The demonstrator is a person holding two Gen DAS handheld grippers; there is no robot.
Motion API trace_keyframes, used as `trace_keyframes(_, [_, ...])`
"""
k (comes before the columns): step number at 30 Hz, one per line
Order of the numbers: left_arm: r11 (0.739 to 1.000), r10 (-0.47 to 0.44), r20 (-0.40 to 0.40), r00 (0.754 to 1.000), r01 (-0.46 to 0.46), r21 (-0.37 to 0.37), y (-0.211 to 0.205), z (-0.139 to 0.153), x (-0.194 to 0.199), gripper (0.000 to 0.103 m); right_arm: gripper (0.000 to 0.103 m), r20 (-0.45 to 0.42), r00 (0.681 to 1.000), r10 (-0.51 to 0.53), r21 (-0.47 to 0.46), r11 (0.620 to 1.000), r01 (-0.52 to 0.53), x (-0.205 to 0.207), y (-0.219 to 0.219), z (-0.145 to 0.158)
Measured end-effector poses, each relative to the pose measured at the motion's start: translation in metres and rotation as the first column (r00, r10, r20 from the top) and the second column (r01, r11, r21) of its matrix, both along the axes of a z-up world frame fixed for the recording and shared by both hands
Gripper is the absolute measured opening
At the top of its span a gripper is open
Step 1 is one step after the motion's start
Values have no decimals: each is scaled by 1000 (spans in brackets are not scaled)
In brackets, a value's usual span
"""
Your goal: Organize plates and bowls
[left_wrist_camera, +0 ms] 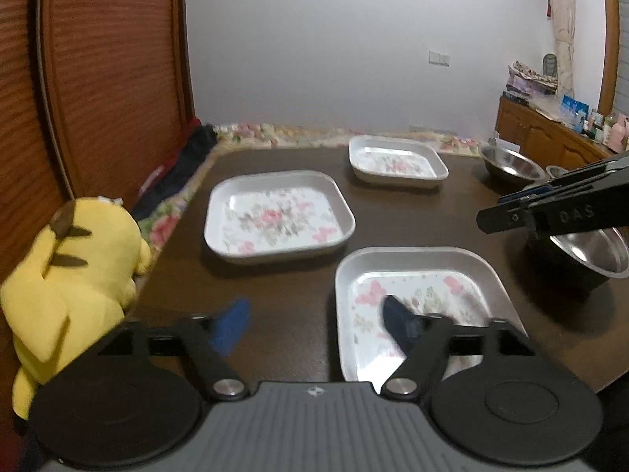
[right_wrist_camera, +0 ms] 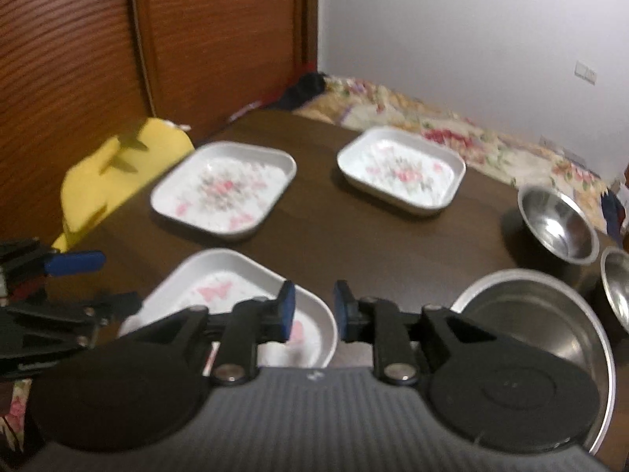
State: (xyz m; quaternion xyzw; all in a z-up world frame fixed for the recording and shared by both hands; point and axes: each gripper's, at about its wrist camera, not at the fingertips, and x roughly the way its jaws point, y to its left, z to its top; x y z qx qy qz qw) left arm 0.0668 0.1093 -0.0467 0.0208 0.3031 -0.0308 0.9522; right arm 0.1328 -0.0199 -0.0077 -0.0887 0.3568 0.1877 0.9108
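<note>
Three white square plates with pink flower prints lie on the dark brown table: a near one, a middle-left one and a far one. Three steel bowls stand at the right: a large one, a small far one and one at the right edge. My left gripper is open, its right finger over the near plate. My right gripper is open and empty over that plate's right rim.
A yellow plush toy leans at the table's left edge against a wooden slatted door. A floral cloth lies behind the table. A wooden cabinet stands at the far right.
</note>
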Motion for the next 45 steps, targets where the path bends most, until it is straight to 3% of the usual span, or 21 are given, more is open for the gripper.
trace_keyframes(2, [1000, 15, 30, 999, -16, 9, 0, 6, -3, 100, 43, 23, 1000, 10, 4, 1000, -10, -4, 2, 6])
trace_keyframes(4, [1000, 26, 45, 999, -27, 13, 1, 12, -5, 103, 55, 42, 999, 12, 9, 1000, -12, -7, 3, 11])
trace_keyframes(6, [999, 33, 56, 998, -34, 10, 2, 17, -6, 103, 65, 64, 998, 16, 9, 1000, -17, -10, 5, 16])
trace_keyframes(10, [998, 53, 61, 997, -54, 13, 5, 23, -6, 103, 99, 121, 993, 12, -17, 1000, -11, -14, 9, 20])
trace_keyframes(11, [998, 59, 63, 996, -60, 14, 6, 24, -6, 103, 102, 129, 992, 12, -17, 1000, -9, -15, 9, 21])
trace_keyframes(22, [996, 91, 73, 993, -91, 6, 22, 25, 3, 103, 103, 114, 994, 2, 2, 1000, -3, -5, 13, 17])
trace_keyframes(28, [996, 86, 75, 994, -86, 5, 36, 21, 22, 103, 103, 84, 996, -12, 32, 999, 10, 22, 21, 13])
trace_keyframes(38, [998, 66, 41, 997, -66, 3, 68, 11, 75, 85, 102, -32, 999, -28, 111, 993, 31, 75, 42, -6])
trace_keyframes(39, [998, 64, 36, 997, -64, -2, 72, 10, 81, 83, 100, -44, 999, -25, 117, 993, 30, 79, 44, -8])
trace_keyframes(41, [998, 60, 24, 998, -60, -21, 79, 7, 93, 76, 86, -72, 997, -18, 126, 992, 27, 87, 50, -14])
trace_keyframes(45, [998, 51, 6, 999, -50, -30, 88, -1, 114, 63, 75, -122, 992, -15, 121, 992, 30, 102, 60, -27])
